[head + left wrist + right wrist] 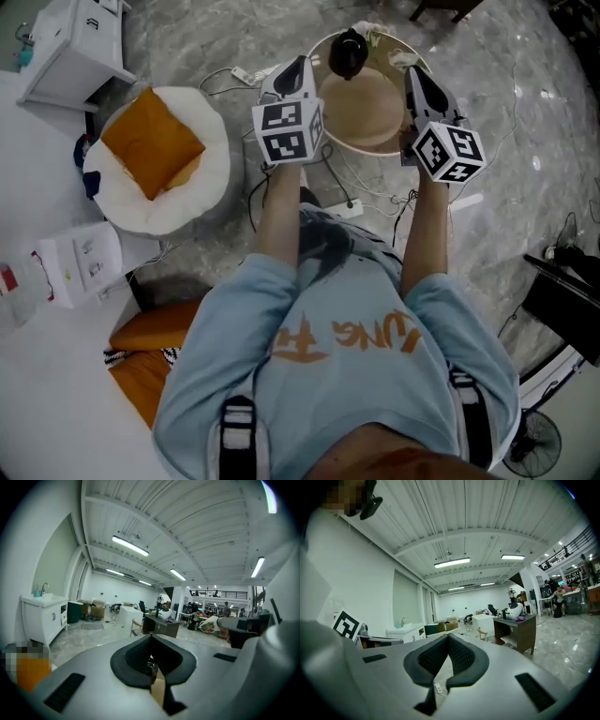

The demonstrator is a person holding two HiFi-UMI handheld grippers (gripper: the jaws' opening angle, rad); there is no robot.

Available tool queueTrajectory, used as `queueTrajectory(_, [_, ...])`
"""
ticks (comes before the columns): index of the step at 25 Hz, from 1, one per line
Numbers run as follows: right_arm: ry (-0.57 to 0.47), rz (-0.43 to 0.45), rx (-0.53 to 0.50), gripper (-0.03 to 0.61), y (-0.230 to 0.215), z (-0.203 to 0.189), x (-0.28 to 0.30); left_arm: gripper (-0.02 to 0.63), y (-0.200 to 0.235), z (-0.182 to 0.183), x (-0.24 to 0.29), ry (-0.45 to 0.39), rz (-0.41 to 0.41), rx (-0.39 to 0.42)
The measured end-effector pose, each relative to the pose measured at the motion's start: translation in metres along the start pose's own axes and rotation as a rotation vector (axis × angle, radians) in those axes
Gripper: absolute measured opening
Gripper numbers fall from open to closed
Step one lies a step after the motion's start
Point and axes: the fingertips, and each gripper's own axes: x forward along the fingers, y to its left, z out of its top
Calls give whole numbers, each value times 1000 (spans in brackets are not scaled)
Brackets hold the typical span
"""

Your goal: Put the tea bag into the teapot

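A black teapot [348,53] stands at the far edge of a small round table [361,142] with a tan top and a white rim. Small pale items [402,58] lie at the rim beside the teapot; I cannot tell whether one is the tea bag. My left gripper [300,66] hangs over the table's left rim, my right gripper [413,73] over its right rim. Both point away from me. In the left gripper view the jaws [151,636] meet at their tips with nothing held. The right gripper [448,636] is shut too; a small white tag [438,686] shows below it.
A white round seat with an orange cushion [155,145] stands to the left, and a white cabinet [75,47] sits at the far left. A power strip and cables [342,208] lie on the marble floor under the table. Black equipment [562,300] is on the right.
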Motion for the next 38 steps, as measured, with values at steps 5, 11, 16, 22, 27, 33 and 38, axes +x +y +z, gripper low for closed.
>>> queueTrajectory(5, [58,-32,17,11,-3,-22,79,25,55,-22,67,97,-16,-43])
queueTrajectory(11, [157,-121,14,11,-21,-45,112,25,63,-56,123,203,-102,-93])
queueTrajectory(16, [226,-176,8,11,-34,-69,116,25,61,-81,146,257,-147,-132])
queueTrajectory(22, [230,-176,7,11,-36,-64,128,25,66,-70,152,239,-150,-148])
queueTrajectory(27, [226,-132,3,11,-29,-59,149,25,79,-56,157,216,-104,-67])
queueTrajectory(33, [258,-120,35,11,-37,-77,172,25,79,-58,168,245,-93,60])
queueTrajectory(38, [303,-104,69,11,-60,-100,195,25,74,-66,196,289,-92,75])
